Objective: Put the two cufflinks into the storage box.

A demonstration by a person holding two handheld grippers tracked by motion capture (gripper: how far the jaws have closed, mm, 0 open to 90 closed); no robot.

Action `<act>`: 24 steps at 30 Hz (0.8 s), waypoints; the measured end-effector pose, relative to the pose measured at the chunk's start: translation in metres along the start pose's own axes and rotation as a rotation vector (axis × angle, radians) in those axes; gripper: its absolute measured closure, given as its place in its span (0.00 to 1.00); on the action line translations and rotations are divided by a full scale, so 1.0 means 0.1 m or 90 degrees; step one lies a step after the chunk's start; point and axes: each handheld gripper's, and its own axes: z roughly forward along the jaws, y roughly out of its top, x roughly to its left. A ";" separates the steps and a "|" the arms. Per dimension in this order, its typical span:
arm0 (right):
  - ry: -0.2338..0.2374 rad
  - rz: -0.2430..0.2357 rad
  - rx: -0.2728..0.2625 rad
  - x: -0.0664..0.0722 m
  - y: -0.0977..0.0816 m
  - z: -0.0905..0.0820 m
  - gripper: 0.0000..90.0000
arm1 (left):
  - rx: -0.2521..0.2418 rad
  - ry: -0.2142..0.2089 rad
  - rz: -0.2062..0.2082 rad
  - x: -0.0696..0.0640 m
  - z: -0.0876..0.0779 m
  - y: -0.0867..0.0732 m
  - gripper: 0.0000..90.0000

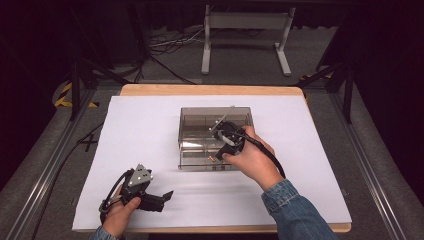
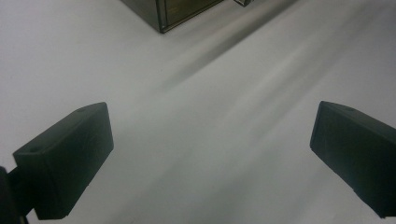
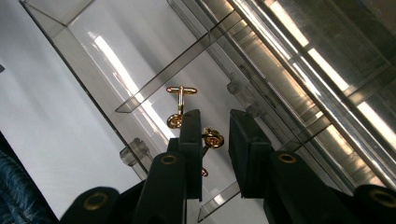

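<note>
On white paper (image 1: 150,140), right gripper (image 3: 215,140) jaws narrowly straddle a gold cufflink (image 3: 212,138); left gripper (image 2: 210,154) jaws wide.

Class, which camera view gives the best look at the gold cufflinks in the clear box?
The right gripper view: both gold cufflinks lie sharp and close in a compartment of the clear box. The high view gives a tiny glint; the left gripper view catches the box's corner.

I find no readable text, label, brand or number anywhere. The only signs are yellow-and-black hazard stripes (image 1: 64,95) on the floor at the far left, and a black cross mark (image 1: 89,143) on the floor beside my table.
</note>
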 end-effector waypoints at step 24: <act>0.025 -0.031 -0.106 0.14 -0.24 -0.57 0.77 | 0.004 0.000 0.001 0.01 0.00 0.00 0.00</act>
